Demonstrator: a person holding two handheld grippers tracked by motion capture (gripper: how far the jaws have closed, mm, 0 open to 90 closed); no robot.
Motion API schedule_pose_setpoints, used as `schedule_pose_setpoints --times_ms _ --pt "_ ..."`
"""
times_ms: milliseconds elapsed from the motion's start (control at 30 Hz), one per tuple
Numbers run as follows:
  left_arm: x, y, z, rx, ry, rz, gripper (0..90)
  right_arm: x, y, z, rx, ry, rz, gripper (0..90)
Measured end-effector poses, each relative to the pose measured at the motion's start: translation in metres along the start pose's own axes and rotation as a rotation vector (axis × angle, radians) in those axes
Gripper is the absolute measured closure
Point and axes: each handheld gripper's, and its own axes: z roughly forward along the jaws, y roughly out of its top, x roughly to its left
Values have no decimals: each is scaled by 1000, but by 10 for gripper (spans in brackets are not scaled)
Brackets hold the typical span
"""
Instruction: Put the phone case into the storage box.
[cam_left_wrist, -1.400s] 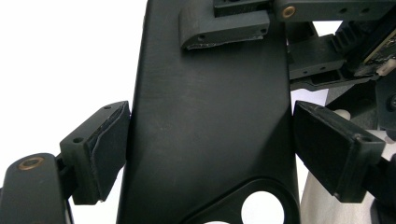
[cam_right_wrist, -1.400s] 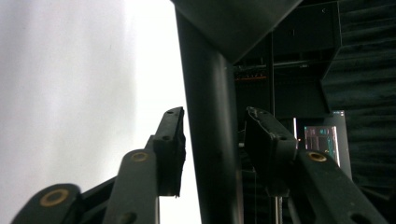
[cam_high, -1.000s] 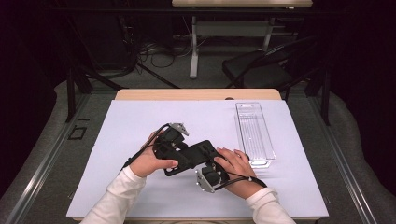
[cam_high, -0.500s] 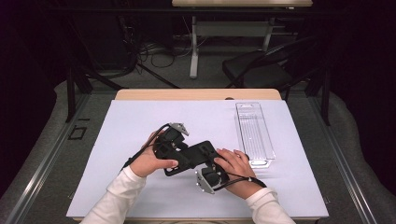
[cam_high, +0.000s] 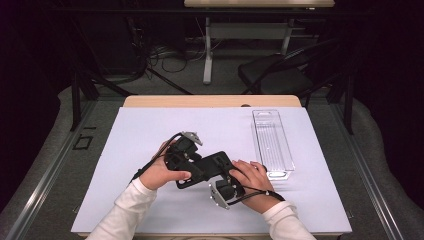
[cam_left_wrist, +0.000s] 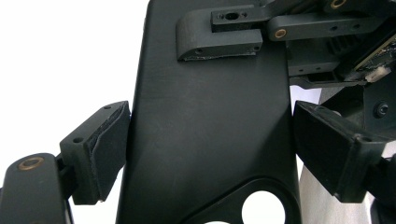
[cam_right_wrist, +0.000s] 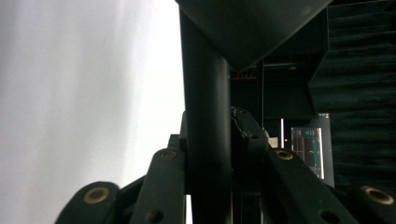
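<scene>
- From the high view we are seeing both hands meeting over the white table (cam_high: 150, 130), a flat black plate (cam_high: 212, 165) between them and a clear tray (cam_high: 272, 142) lying apart.
- Up close, our left gripper (cam_left_wrist: 210, 149) is bracketing the matte black plate (cam_left_wrist: 205, 135), left pad touching, right pad just beside its edge.
- Our right gripper (cam_right_wrist: 208, 154) is clenching the plate's thin edge (cam_right_wrist: 205, 121).

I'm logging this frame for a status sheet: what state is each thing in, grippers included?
Flat black plastic plate with a round hole: held off the table between both grippers.
Left gripper: jaws at the plate's two side edges, shut on it.
Right gripper: jaws clamped on the plate's thin edge.
Clear plastic rectangular tray: lying flat on the white table, apparently empty, untouched.
</scene>
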Motion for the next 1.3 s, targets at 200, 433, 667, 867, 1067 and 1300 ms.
schedule_pose_setpoints --times_ms 200,433,667,867,1067,1300 --pt "1 0 0 -2 -8 -7 143 2 0 0 3 -11 -3 798" --pt "2 -1 0 -11 -24 -22 142 2 0 0 5 -34 -18 825" --pt "3 -1 0 -15 -37 -45 141 4 0 0 8 -46 -31 845" --pt "4 -1 -2 -19 -54 -47 141 4 1 -2 1 -71 -38 858" --pt "4 -1 -1 -14 -47 -49 140 5 1 -1 0 -72 -41 860" --pt "4 -2 0 -17 -50 -45 135 5 0 -1 4 -72 -47 861"
